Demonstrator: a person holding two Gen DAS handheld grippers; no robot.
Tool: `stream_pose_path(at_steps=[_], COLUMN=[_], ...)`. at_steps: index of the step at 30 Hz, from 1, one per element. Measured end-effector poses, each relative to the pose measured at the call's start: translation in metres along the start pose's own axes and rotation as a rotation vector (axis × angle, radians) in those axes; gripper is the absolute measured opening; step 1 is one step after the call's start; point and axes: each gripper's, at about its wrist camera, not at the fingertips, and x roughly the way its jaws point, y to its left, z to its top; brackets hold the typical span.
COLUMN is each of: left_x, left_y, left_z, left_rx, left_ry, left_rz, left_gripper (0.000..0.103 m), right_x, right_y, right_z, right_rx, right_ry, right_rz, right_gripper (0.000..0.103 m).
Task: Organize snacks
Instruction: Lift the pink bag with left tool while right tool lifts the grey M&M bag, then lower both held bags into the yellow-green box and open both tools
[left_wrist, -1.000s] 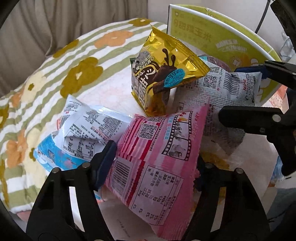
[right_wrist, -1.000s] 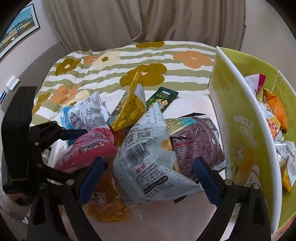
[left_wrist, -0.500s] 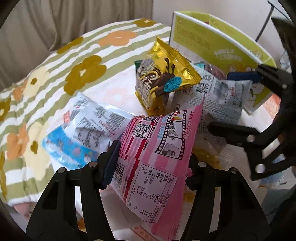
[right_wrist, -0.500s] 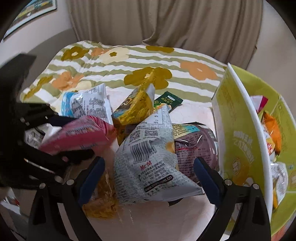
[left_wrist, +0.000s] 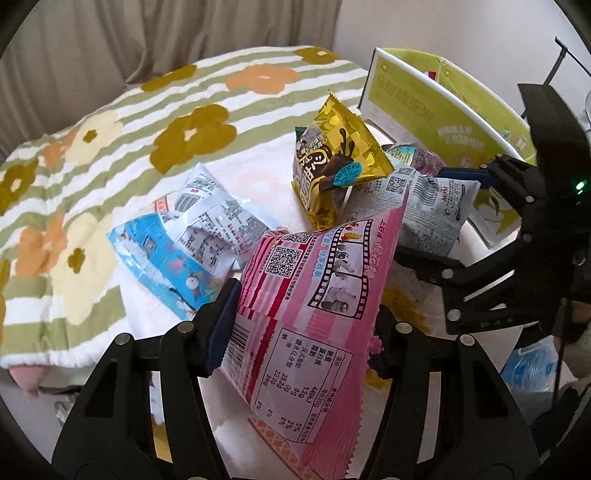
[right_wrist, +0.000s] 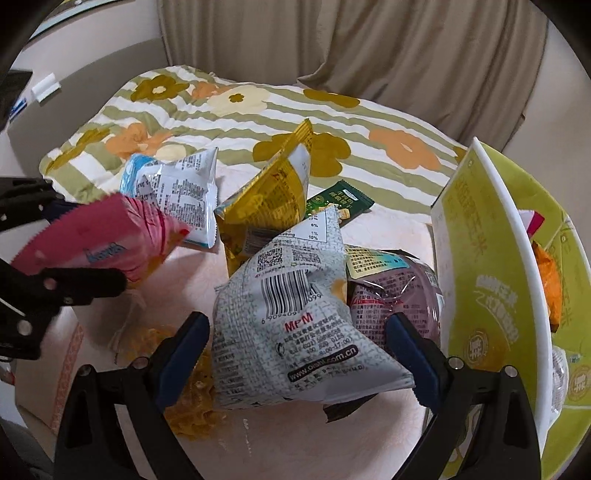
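Observation:
My left gripper (left_wrist: 303, 328) is shut on a pink striped snack bag (left_wrist: 314, 314) and holds it up off the pile. In the right wrist view that pink bag (right_wrist: 103, 236) hangs at the left. My right gripper (right_wrist: 299, 350) straddles a grey newsprint-pattern bag (right_wrist: 295, 314), its jaws closing. The blue pads (right_wrist: 192, 339) stand close beside the bag without squeezing it. A gold chocolate bag (right_wrist: 269, 206) leans behind it. A purple bag (right_wrist: 395, 295) lies to its right.
A yellow-green box (right_wrist: 480, 277) with several snacks inside stands at the right. A white and blue bag (left_wrist: 199, 236), a green packet (right_wrist: 340, 203) and a clear bag of yellow snacks (right_wrist: 192, 387) lie on the pale cloth. A floral blanket (right_wrist: 258, 110) lies behind.
The left gripper has tightened on the pink bag and carried it up and away from the pile. The right gripper's jaws have narrowed around the grey bag and the wrist has rolled.

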Motion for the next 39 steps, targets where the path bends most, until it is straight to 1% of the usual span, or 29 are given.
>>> stream_pose_path(at_steps=[2, 5, 8, 9, 10, 11, 12, 17, 22, 25, 28, 31, 33, 36, 39], left_x=[-0.003, -0.006, -0.010, -0.012, -0.014, -0.016, -0.019, -0.037, -0.059, -0.072, -0.084, -0.095, -0.100, -0.107, -0.111], left_y=[0.000, 0.000, -0.001, -0.001, -0.001, -0.001, -0.001, -0.002, -0.005, -0.008, -0.018, -0.034, -0.049, -0.078, -0.118], left_z=[-0.002, -0.006, -0.007, -0.007, -0.007, -0.007, -0.006, -0.004, 0.005, 0.016, 0.028, 0.041, 0.051, 0.068, 0.091], left_rx=[-0.007, -0.019, -0.028, -0.031, -0.036, -0.042, -0.045, -0.056, -0.082, -0.095, -0.082, -0.076, -0.073, -0.072, -0.062], left_ry=[-0.002, -0.003, -0.007, -0.008, -0.010, -0.014, -0.018, -0.049, -0.089, -0.127, -0.163, -0.203, -0.224, -0.264, -0.300], left_rz=[0.006, 0.010, 0.012, 0.012, 0.011, 0.011, 0.011, 0.020, 0.015, 0.007, 0.027, 0.036, 0.042, 0.047, 0.051], left_gripper=[0.056, 0.056, 0.056, 0.056, 0.056, 0.056, 0.056, 0.056, 0.056, 0.056, 0.056, 0.056, 0.056, 0.056, 0.056], right_x=[0.000, -0.002, -0.005, -0.007, -0.009, -0.011, -0.014, -0.038, -0.069, -0.093, -0.113, -0.136, -0.149, -0.168, -0.182], right_y=[0.003, 0.004, 0.005, 0.004, 0.004, 0.004, 0.004, 0.001, -0.005, -0.017, -0.034, -0.057, -0.076, -0.106, -0.139], right_z=[0.000, 0.001, 0.001, 0.001, 0.001, 0.001, 0.001, 0.001, 0.003, 0.004, 0.007, 0.007, 0.003, -0.004, -0.013], right_rx=[-0.032, -0.051, -0.053, -0.051, -0.047, -0.042, -0.036, -0.002, 0.054, 0.117, 0.158, 0.205, 0.233, 0.238, 0.233], right_ry=[-0.002, 0.000, 0.008, 0.008, 0.011, 0.013, 0.011, -0.022, -0.063, -0.105, -0.147, -0.190, -0.215, -0.247, -0.264], right_rz=[-0.011, -0.014, -0.019, -0.020, -0.014, -0.011, -0.010, -0.006, -0.009, -0.003, -0.006, -0.017, -0.009, -0.010, -0.018], right_gripper=[0.086, 0.075, 0.069, 0.063, 0.059, 0.056, 0.055, 0.054, 0.053, 0.054, 0.054, 0.054, 0.054, 0.054, 0.054])
